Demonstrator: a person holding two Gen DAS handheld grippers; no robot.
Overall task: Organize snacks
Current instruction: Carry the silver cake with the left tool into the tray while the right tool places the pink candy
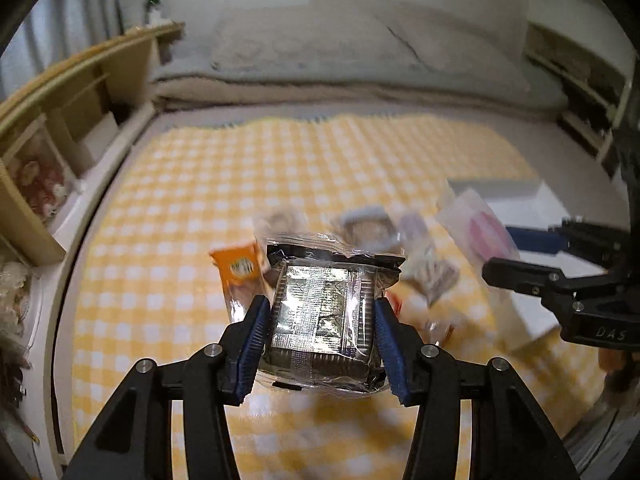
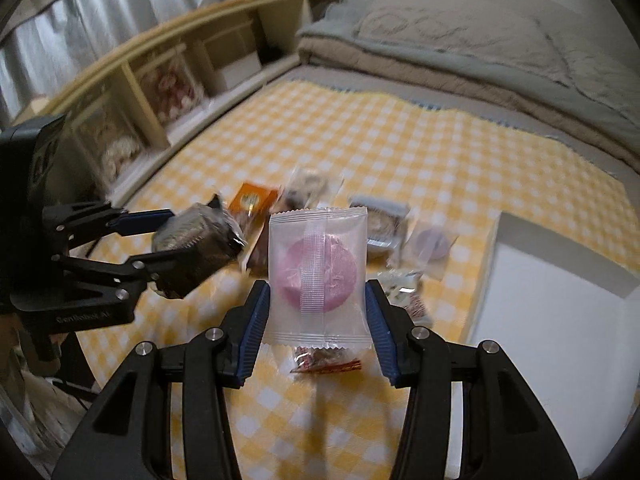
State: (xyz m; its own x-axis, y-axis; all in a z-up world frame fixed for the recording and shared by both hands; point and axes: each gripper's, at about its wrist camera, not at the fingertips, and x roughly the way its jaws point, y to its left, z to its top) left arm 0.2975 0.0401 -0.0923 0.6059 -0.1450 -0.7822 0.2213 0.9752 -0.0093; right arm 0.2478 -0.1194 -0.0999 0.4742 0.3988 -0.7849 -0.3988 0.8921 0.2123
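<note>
My left gripper (image 1: 322,312) is shut on a dark foil-wrapped snack packet (image 1: 326,316) and holds it above the yellow checked cloth (image 1: 180,220). It also shows in the right wrist view (image 2: 192,248). My right gripper (image 2: 318,300) is shut on a clear packet with a pink round cookie (image 2: 318,272), held above the cloth; this packet shows in the left wrist view (image 1: 476,236). Several other snack packets lie on the cloth behind: an orange one (image 2: 252,204), a grey-edged one (image 2: 380,220) and a purple one (image 2: 432,244).
A white box (image 2: 552,320) lies on the cloth at the right. A small red-patterned packet (image 2: 324,360) lies under my right gripper. A wooden shelf unit (image 2: 160,72) runs along the left. Folded bedding and a pillow (image 2: 460,32) lie at the back.
</note>
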